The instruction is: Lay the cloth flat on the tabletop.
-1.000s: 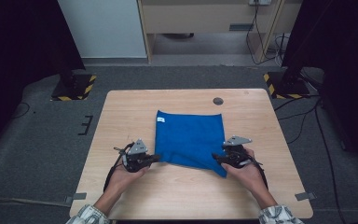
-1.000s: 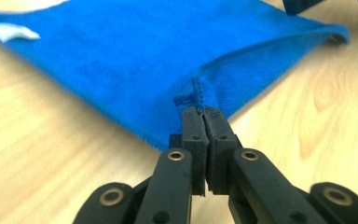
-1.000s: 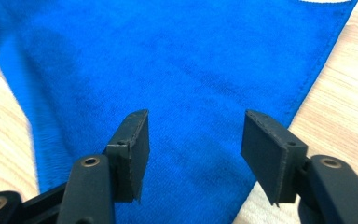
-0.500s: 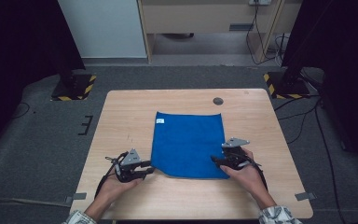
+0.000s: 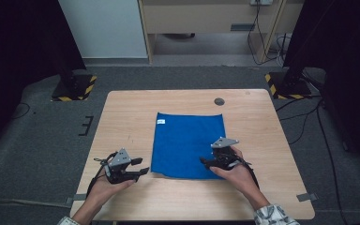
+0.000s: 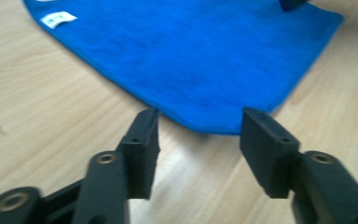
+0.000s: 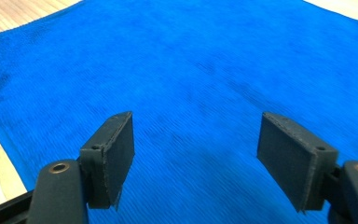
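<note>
A blue cloth (image 5: 187, 143) lies flat on the wooden table (image 5: 131, 117), with a small white label (image 5: 161, 121) near its far left corner. My left gripper (image 5: 143, 171) rests just left of the cloth's near left corner. Its jaws have just been opening and stand open, with only bare wood between them and the cloth's edge (image 6: 191, 60) right ahead of the left gripper (image 6: 198, 135). My right gripper (image 5: 204, 161) hovers over the cloth's near right part. Its jaws have also been opening; the right gripper (image 7: 196, 144) stands open above the cloth (image 7: 191, 70), gripping nothing.
A small dark round grommet (image 5: 219, 101) sits in the table's far edge area. Black stands with yellow-black striped feet (image 5: 75, 86) (image 5: 286, 84) stand on the floor beyond both far corners. Bare wood surrounds the cloth on all sides.
The left gripper let go of the cloth's near left corner, opened, and drew back to the left. The right gripper opened wider and shifted slightly left. The cloth now lies flat and straight.
</note>
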